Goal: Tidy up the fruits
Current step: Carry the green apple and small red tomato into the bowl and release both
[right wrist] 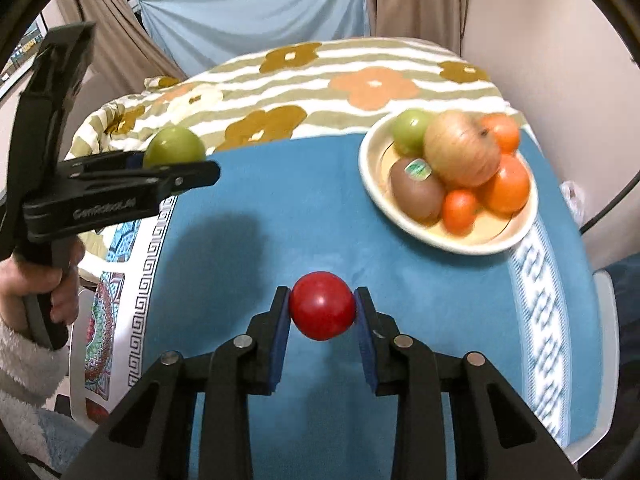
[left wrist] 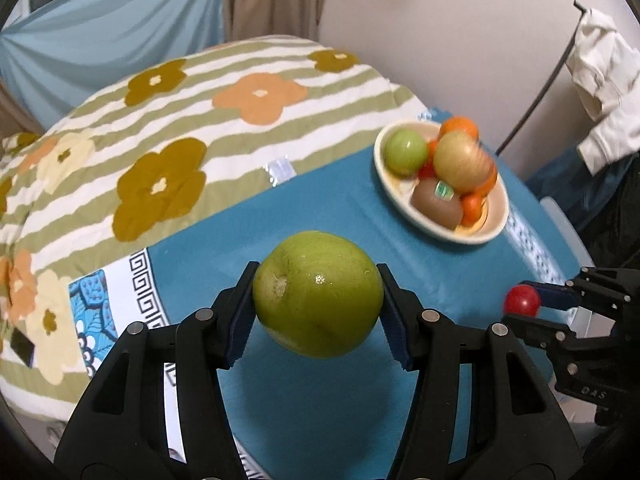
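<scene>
Left wrist view: left gripper [left wrist: 318, 296] clamps a green apple [left wrist: 317, 293] above the blue cloth [left wrist: 320, 400]; the bowl [left wrist: 494, 222] beyond already holds several fruits. Right wrist view: right gripper [right wrist: 322, 312] pinches a small red fruit [right wrist: 322, 305] clear of the cloth; judging by this, both fruits remain to be put in the bowl.

The left hand-held gripper [left wrist: 318, 300] clamps a large green fruit [left wrist: 318, 294] between its 2 blue pads, lifted clear of the blue cloth [left wrist: 304, 216] on the desk. At the right edge, the right hand-held gripper [left wrist: 520, 305] grips a small red fruit [left wrist: 521, 300]. Farther back on the cloth sits a cream plate [left wrist: 496, 216] piled with a green apple [left wrist: 406, 151], a yellowish apple [left wrist: 460, 162], a kiwi [left wrist: 436, 204] with a sticker, and oranges [left wrist: 460, 126]. A striped flowered blanket [left wrist: 160, 128] lies beyond the cloth, to the left.
</scene>
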